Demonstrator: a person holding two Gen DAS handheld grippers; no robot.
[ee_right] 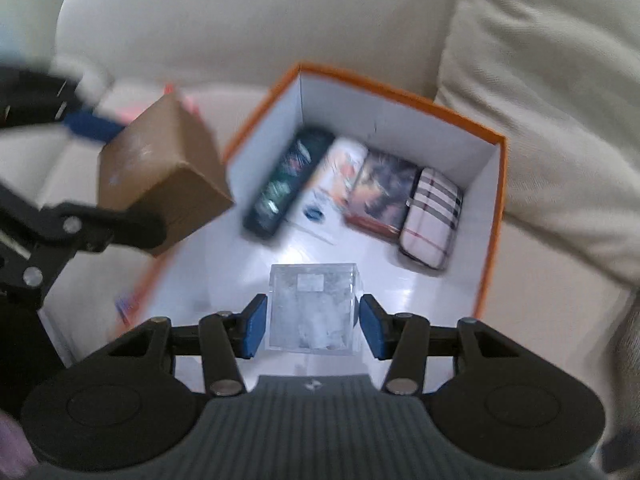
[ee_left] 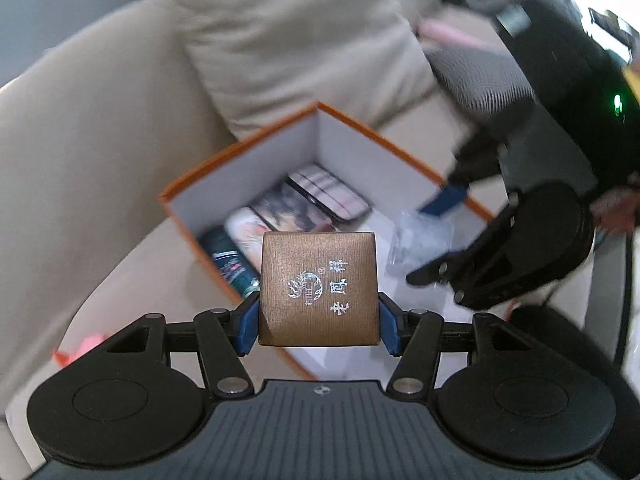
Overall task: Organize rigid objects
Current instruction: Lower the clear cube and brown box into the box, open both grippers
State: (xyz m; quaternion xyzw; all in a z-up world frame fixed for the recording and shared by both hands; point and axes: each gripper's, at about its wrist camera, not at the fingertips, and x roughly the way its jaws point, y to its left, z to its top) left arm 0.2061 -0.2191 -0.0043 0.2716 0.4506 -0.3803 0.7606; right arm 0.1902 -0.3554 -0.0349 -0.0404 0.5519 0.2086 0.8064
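We are working over an orange storage box (ee_right: pixel 490 216) sitting on a beige sofa (ee_right: pixel 200 20), and as we judge it the sorting is well past its midpoint. Four cases are already lying side by side along the box's far wall: a dark green case (ee_right: pixel 288 184) at about 11 o'clock in the right wrist view, a white illustrated case (ee_right: pixel 340 172) next to it, a dark picture case (ee_right: pixel 380 196) at 12 o'clock, and a plaid case (ee_right: pixel 432 216) at 1 o'clock, each touching its neighbour.

Two items are remaining. Our left gripper (ee_left: pixel 318 322) is clamping a brown gift box (ee_left: pixel 318 288) between its blue pads, jaws pressing on both sides, and is holding it above the near-left rim of the orange box, at 6 o'clock in the left wrist view. Our right gripper (ee_right: pixel 312 330) is framing a clear plastic cube (ee_right: pixel 314 312) over the bare white floor of the box; the left pad is looking flush with the cube, the right pad seems a touch apart, so we cannot tell whether the jaws are gripping it or releasing it.

What is left, in our judgement, is setting both pieces down on the open floor in front of the row.
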